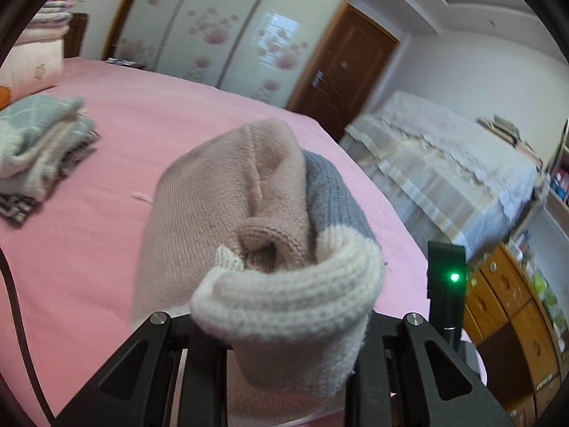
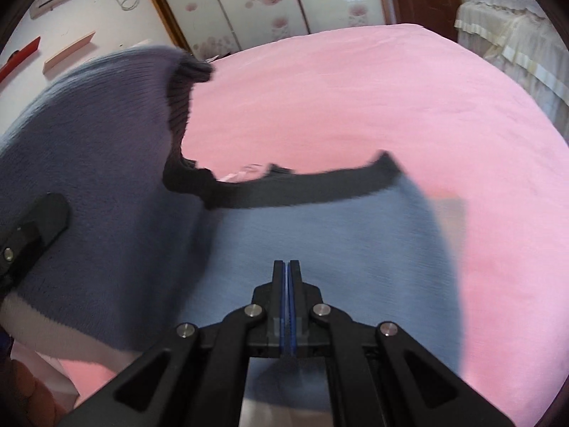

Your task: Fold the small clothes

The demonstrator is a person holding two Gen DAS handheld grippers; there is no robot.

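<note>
From the left wrist camera, the left gripper (image 1: 288,352) was clamped on the cream-ribbed end of a small knitted sweater (image 1: 249,220), pink and grey. The bunched garment ran away from the fingers toward the far side, above a pink bed (image 1: 160,106). A stack of folded clothes (image 1: 42,142) sat far left.

From the right wrist camera, the right gripper (image 2: 287,284) was closed, its blue pads together pinching the blue-grey knit. The cloth spread ahead and to the left, dark ribbed trim (image 2: 284,192) at its far edge. The left gripper's finger showed at the near left, likely the nearer hand for the fold.
</note>
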